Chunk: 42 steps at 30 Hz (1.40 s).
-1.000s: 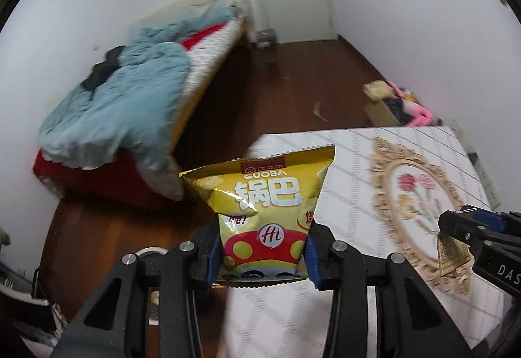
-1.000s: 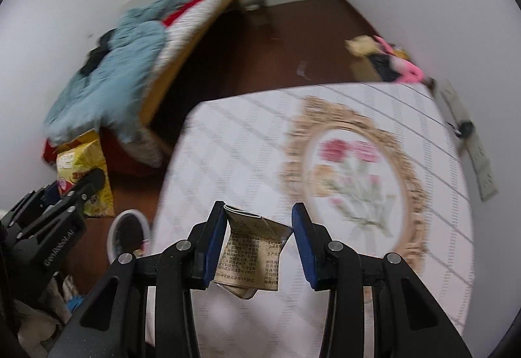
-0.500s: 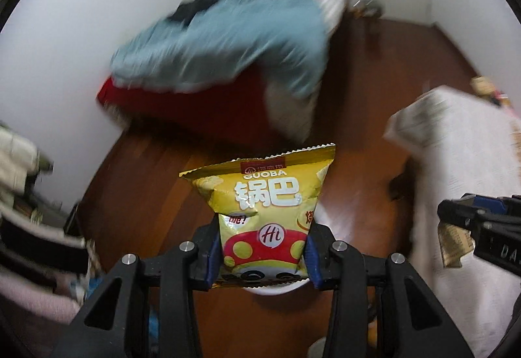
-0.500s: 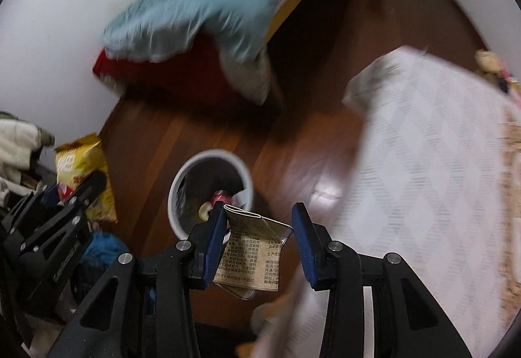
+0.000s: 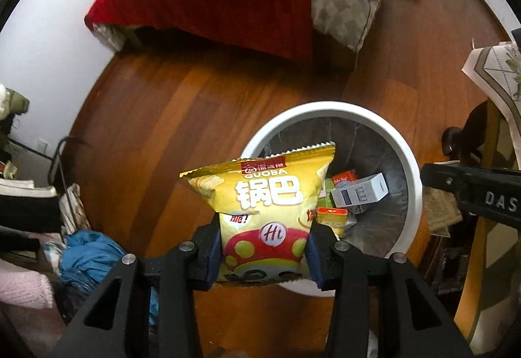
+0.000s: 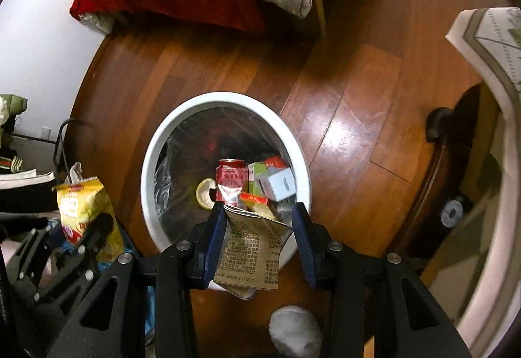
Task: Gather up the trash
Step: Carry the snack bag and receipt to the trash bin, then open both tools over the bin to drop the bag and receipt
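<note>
Nearest to us, the left gripper (image 5: 263,255) pinches the lower part of the yellow snack bag (image 5: 265,208), which stands upright between the pads. The right gripper (image 6: 259,244) pinches a folded printed wrapper (image 6: 250,255) that sags a little below the pads. Both items are carried, not yet dropped.

Just beyond the fingers sits the white bin (image 6: 153,162), lined and part filled with a red can (image 6: 231,177), small cartons (image 6: 276,182) and a peel. In the right wrist view the wrapper hangs over the near rim; in the left wrist view the bag overlaps the bin's left rim, so we judge it only partly above the opening.

To release well, we bring each item fully over the opening before spreading the fingers, the left one needing more travel towards the centre. We release one at a time, low, so the light bag does not drift onto the wooden floor (image 6: 342,97).

Farther off stands the bed (image 5: 228,0).
</note>
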### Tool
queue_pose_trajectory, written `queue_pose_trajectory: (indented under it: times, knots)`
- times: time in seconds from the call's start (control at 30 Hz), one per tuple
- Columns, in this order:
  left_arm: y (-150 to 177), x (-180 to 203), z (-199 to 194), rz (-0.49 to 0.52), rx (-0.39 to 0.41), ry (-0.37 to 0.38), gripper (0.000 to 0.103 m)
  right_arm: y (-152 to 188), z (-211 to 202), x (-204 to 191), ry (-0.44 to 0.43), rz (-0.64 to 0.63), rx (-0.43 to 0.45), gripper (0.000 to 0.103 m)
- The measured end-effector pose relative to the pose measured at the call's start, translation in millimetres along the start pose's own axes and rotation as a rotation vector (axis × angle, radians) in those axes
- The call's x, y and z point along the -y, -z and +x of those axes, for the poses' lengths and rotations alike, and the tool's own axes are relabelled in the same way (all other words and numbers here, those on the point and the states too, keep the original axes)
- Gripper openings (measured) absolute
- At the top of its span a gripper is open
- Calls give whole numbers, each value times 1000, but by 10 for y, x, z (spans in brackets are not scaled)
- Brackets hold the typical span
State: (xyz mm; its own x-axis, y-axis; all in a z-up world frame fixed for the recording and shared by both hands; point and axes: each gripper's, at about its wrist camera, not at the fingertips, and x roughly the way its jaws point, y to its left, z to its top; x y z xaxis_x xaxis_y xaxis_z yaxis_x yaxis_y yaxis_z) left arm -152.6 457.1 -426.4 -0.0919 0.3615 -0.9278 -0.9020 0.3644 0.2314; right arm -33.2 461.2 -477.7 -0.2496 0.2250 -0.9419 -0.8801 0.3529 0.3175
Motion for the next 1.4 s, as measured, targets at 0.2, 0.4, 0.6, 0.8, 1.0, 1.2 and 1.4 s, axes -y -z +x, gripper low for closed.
queue_pose_trajectory:
  times: [0.2,0.4,0.6,0.8,1.0,1.2,1.4]
  knots:
    - [2,-114,-7,-45,-11,26,70,-221,254,29,-6,-1,-33,49]
    - [22,-235,-100,-89,-5,34,94,-199,120,12,15,-3,-3,89]
    - [122,-383,-360,-128,23,46,97,29,-252,-79,101,-52,35,102]
    - [264,-522,-738,-153,59,57,97,391,-715,-249,138,-122,73,102]
    - [432,-618,-1277,-154,113,65,97,764,-1320,-384,129,-145,144,102]
    - [648,-680,-1879,-160,175,110,97,1123,-1996,-469,94,-153,222,102]
    - [889,-714,-2453,-154,229,157,97,1554,-2698,-592,48,-194,290,102]
